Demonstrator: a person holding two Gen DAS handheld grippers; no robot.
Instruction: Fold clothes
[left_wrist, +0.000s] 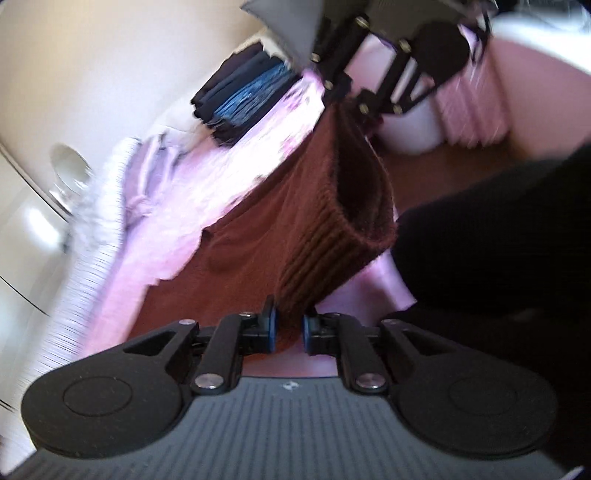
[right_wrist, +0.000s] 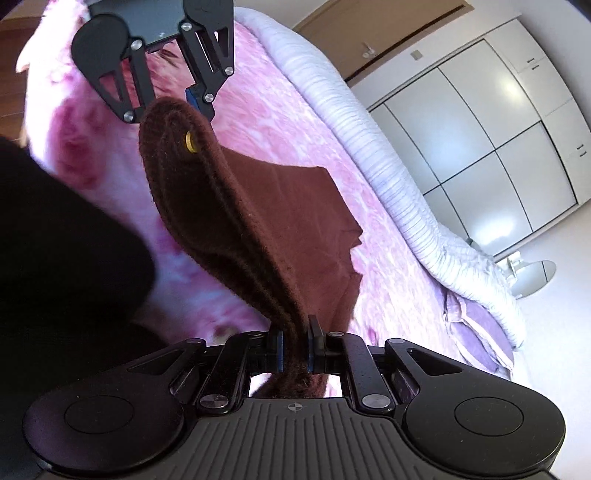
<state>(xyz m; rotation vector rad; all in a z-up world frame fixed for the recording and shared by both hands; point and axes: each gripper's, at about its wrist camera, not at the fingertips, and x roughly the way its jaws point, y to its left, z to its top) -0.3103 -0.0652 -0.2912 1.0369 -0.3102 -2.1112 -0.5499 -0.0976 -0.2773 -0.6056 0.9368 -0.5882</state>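
My left gripper (left_wrist: 289, 328) pinches the ribbed edge of the brown garment (left_wrist: 258, 236); the cloth sits between my fingers (left_wrist: 271, 326) and runs up toward 12 o'clock. My right gripper (right_wrist: 294, 347) has its fingers pressed on the other end of the same thick edge, which rises toward 11 o'clock past a yellow button (right_wrist: 191, 141). The edge hangs between both grippers, lifted; the rest of the garment trails down onto the pink bed (right_wrist: 295, 122). A stack of folded clothes (left_wrist: 240, 99) lies on the bed at 11 o'clock in the left view.
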